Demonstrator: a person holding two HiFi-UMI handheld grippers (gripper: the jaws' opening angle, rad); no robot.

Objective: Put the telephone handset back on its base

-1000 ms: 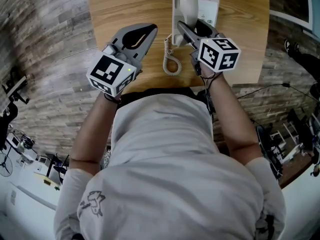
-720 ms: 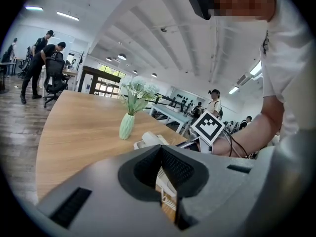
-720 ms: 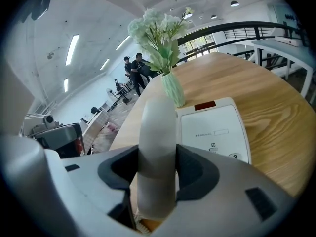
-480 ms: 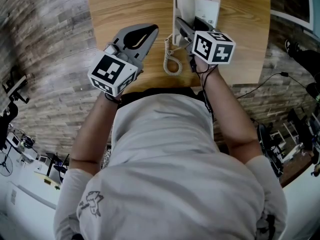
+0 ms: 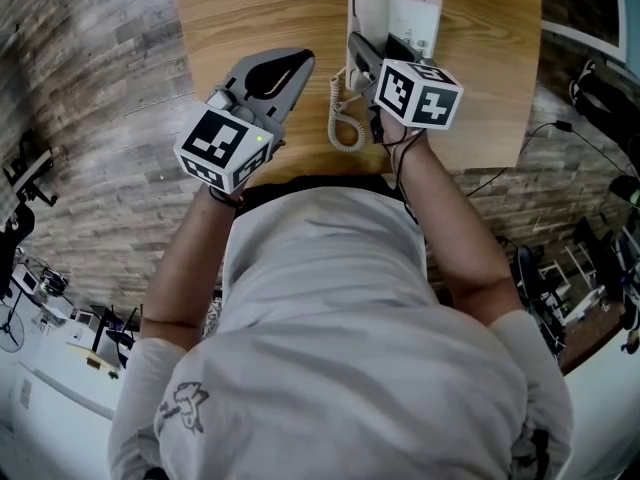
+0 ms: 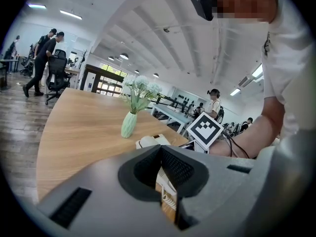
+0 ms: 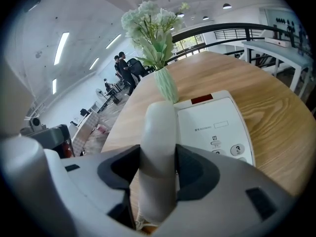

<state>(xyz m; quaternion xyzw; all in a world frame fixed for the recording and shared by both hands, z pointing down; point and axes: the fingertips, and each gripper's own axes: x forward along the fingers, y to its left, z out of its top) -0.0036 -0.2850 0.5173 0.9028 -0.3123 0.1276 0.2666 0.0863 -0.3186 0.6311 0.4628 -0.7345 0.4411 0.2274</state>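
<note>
The white telephone base (image 5: 412, 16) lies at the far edge of the wooden table (image 5: 250, 8), with its coiled cord (image 5: 345, 118) hanging down toward me. My right gripper (image 5: 372, 56) is shut on the white handset (image 7: 159, 127), which stands up between its jaws over the left side of the base (image 7: 217, 127). In the head view the handset's upper end (image 5: 372, 10) shows above the base's left half. My left gripper (image 5: 300, 63) hovers to the left of the cord, shut, with nothing in it; through its slit I see the cord and table.
A pale green vase (image 7: 165, 83) with white flowers stands beyond the base, also in the left gripper view as the vase (image 6: 129, 124). The table's near edge runs right in front of my body. People and office desks are far off in the background.
My right gripper has shifted a little to the left and rolled, carrying the handset with it over the base. The left gripper has stayed where it was.
</note>
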